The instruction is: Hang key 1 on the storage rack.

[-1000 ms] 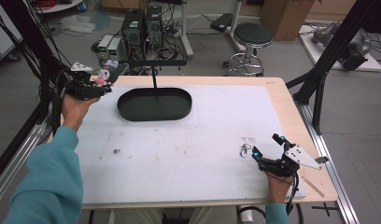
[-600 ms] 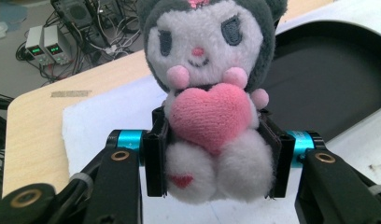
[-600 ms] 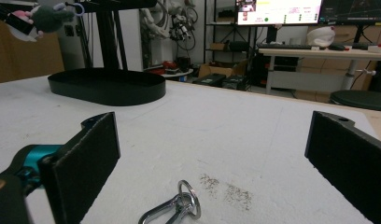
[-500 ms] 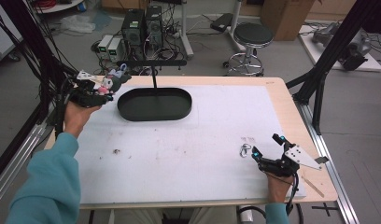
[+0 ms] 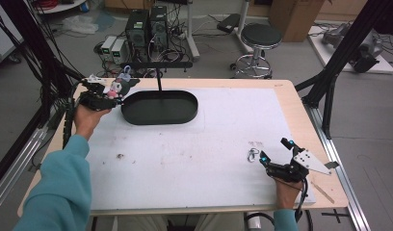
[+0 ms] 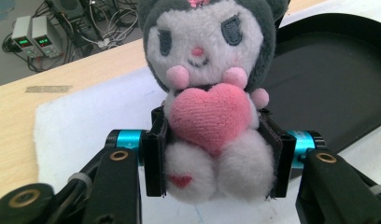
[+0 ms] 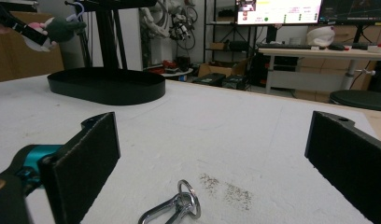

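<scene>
A grey and white plush toy [image 6: 209, 93] hugging a pink heart sits squeezed between the pads of my left gripper [image 6: 215, 154], which is shut on it. In the high view this gripper [image 5: 118, 90] holds the plush toy [image 5: 113, 87] at the left end of a black oval tray [image 5: 158, 118], under the tray's post and crossbar [image 5: 156, 64]. My right gripper [image 5: 274, 150] rests open near the mat's front right. A small metal clip [image 7: 177, 207] lies on the white mat between and just ahead of its jaws, touching neither; the same clip [image 5: 253, 154] shows in the high view.
A white mat [image 5: 209, 159] covers the wooden table [image 5: 305, 120]. Black frame struts [image 5: 329, 82] rise at the right edge and cables hang at the left. A stool [image 5: 259, 36] and electronics boxes [image 5: 146, 24] stand on the floor beyond the table.
My left gripper has carried the plush toy rightward, from beyond the table's left corner to the tray's left end. The right gripper and clip have stayed put.
</scene>
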Motion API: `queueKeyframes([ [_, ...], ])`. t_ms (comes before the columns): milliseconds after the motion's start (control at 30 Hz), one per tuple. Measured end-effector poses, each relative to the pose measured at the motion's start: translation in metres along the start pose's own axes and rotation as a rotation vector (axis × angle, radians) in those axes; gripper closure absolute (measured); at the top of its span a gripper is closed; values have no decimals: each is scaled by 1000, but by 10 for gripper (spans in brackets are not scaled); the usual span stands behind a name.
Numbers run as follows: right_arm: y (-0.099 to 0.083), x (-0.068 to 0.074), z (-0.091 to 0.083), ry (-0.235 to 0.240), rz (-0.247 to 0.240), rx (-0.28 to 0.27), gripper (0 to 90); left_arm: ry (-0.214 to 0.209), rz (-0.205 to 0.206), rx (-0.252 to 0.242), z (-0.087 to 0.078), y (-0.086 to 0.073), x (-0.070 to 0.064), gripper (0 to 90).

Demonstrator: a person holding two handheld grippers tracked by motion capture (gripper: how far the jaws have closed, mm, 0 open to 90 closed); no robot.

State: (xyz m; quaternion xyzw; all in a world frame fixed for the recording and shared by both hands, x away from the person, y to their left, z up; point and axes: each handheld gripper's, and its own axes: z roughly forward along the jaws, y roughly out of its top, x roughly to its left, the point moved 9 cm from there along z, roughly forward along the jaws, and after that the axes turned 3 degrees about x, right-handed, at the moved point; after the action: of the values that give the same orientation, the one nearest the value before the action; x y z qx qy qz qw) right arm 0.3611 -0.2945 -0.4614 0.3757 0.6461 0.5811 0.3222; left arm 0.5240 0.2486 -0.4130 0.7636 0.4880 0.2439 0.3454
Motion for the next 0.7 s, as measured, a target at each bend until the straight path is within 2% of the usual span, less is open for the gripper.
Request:
queueKeyframes([
  [100, 0, -1, 0, -1, -7, -3, 24, -8, -8, -3, 4, 0, -1, 517],
  [167, 0, -1, 0, -2, -6, -4, 24, 9, -14, -3, 5, -1, 0, 498],
  [233, 0, -1, 0, -2, -9, -4, 24, 1, -20, -8, 6, -2, -1, 477],
  [267, 0, 0, 0, -1, -2, -1, 24, 3, -21, -31, 6, 0, -1, 445],
  [300, 0, -1, 0, -2, -8, -4, 24, 4, -7, -59, 5, 1, 0, 375],
  [367, 0, 0, 0, 2, 1, -4, 24, 3, 29, -110, 5, 5, 2, 194],
  [400, 0, 0, 0, 2, 0, -6, 24, -22, 14, -137, 3, 7, 2, 85],
  [433, 0, 0, 0, 3, -2, -4, 24, -53, -2, -166, 0, 9, 1, 42],
  [500, 0, 0, 0, 1, 1, -4, 24, -98, 11, -236, -8, 14, 0, 17],
  [567, 0, 0, 0, 0, -1, -2, 24, -99, 40, -303, -16, 17, -1, 17],
  [700, 0, -1, 0, -7, 3, -3, 24, -144, 59, -369, -33, 16, -12, 17],
])
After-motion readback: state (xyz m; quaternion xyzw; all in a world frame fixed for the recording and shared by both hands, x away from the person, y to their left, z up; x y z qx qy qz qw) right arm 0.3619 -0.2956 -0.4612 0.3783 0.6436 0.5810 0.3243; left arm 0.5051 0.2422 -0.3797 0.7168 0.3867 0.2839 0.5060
